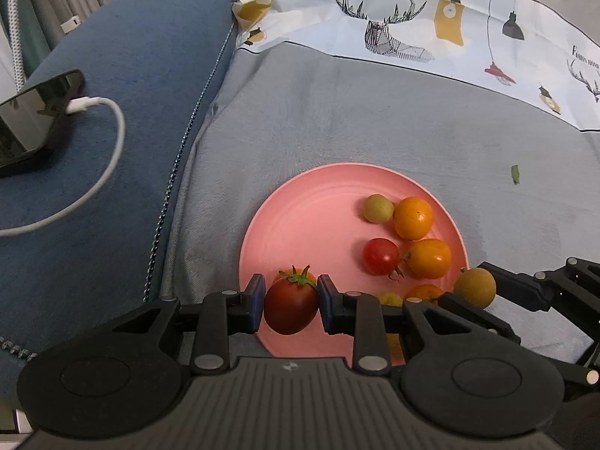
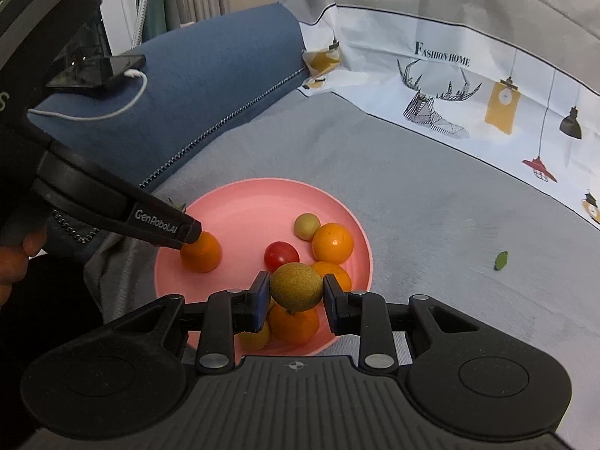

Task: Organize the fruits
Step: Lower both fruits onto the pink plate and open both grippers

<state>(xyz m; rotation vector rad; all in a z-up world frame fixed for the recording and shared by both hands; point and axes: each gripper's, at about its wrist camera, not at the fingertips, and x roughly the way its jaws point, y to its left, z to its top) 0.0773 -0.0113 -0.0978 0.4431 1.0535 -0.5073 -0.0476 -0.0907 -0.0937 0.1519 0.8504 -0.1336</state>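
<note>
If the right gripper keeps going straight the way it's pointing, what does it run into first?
Probably the orange fruit lying on the pink plate. The right gripper, shut on a brownish-green fruit, points down at the plate's near side, and that orange sits just beyond the held fruit. Depth is hard to judge.

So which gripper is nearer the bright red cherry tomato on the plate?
Right. The right gripper, shut on a brownish-green fruit, hangs just beside the red cherry tomato; the left gripper, holding a dark tomato, is across the pink plate.
</note>
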